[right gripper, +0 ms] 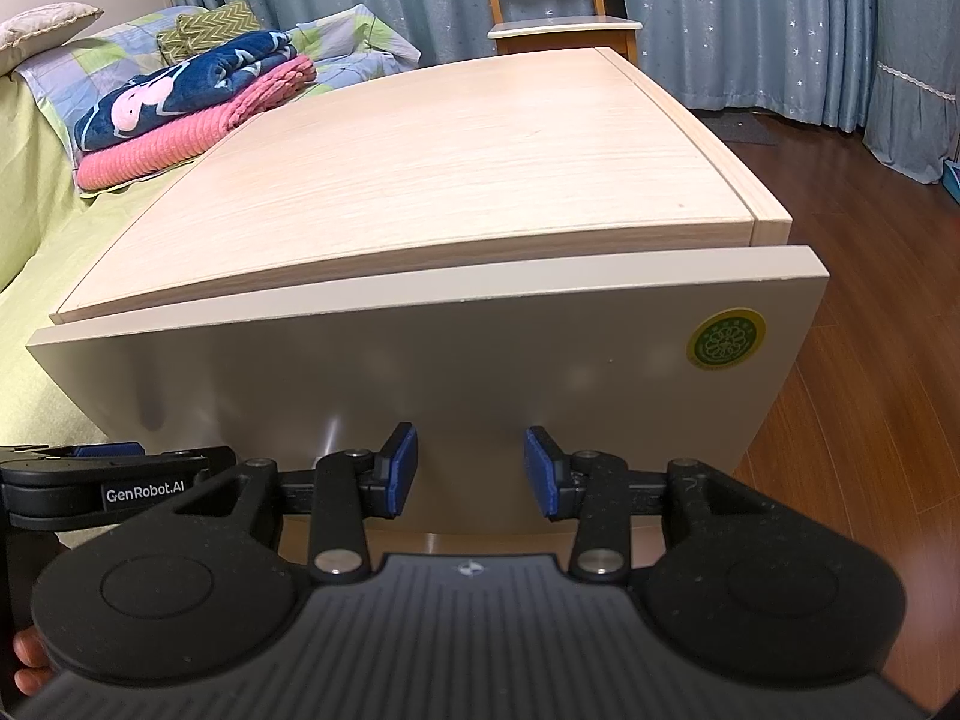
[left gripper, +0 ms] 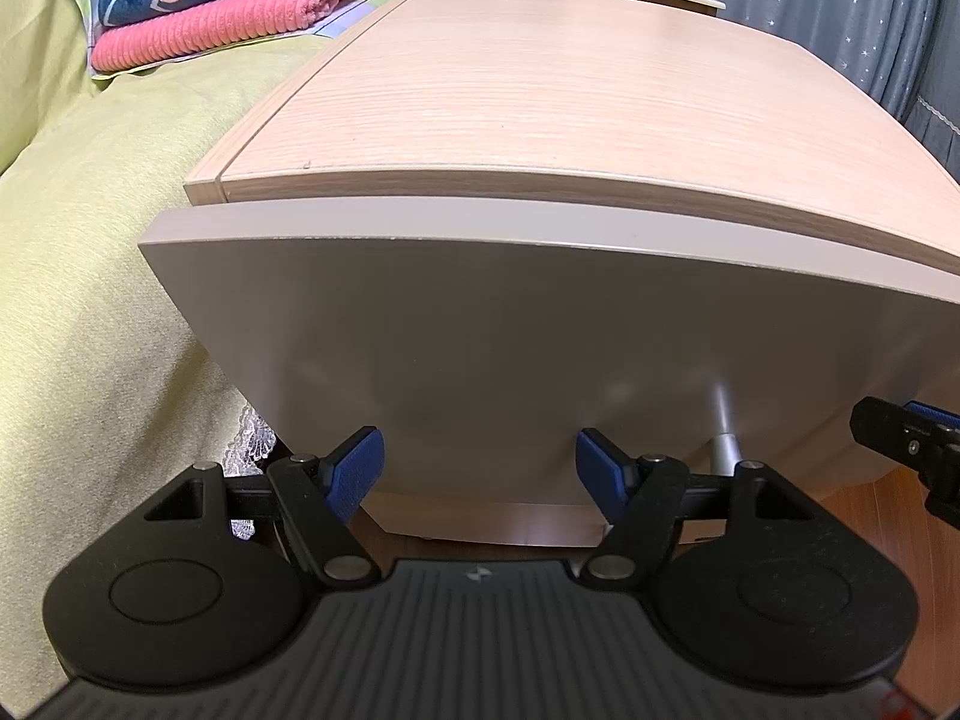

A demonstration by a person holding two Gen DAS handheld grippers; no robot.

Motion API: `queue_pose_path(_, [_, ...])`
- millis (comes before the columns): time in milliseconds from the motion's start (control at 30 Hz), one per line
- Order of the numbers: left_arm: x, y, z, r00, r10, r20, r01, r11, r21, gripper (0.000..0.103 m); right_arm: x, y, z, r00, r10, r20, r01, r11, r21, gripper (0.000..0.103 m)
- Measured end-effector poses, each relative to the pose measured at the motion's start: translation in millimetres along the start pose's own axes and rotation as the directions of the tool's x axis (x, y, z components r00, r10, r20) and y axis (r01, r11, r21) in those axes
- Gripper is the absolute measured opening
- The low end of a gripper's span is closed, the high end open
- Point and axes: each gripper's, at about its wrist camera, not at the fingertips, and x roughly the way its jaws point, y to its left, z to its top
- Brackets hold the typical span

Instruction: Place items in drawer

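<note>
Bedside, facing drawer front [left gripper: 510,348]; left gripper [left gripper: 479,468], right gripper [right gripper: 470,468] spread wide, empty; handle [left gripper: 723,432] at four o'clock, easily missed.

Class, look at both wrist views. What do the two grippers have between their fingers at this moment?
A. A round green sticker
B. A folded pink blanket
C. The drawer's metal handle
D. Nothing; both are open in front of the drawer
D: the left gripper and the right gripper both stand open and empty before the grey drawer front.
</note>
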Motion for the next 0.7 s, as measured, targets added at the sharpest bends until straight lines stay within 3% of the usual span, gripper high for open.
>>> queue_pose_path(700, [-1.1,1.4,-1.0,1.000,-0.006,0.001,0.006,1.000,-0.003,0.072,3.5,2.8,4.2,1.000,-0.003,0.001,0.003,1.000,0.001,0.036])
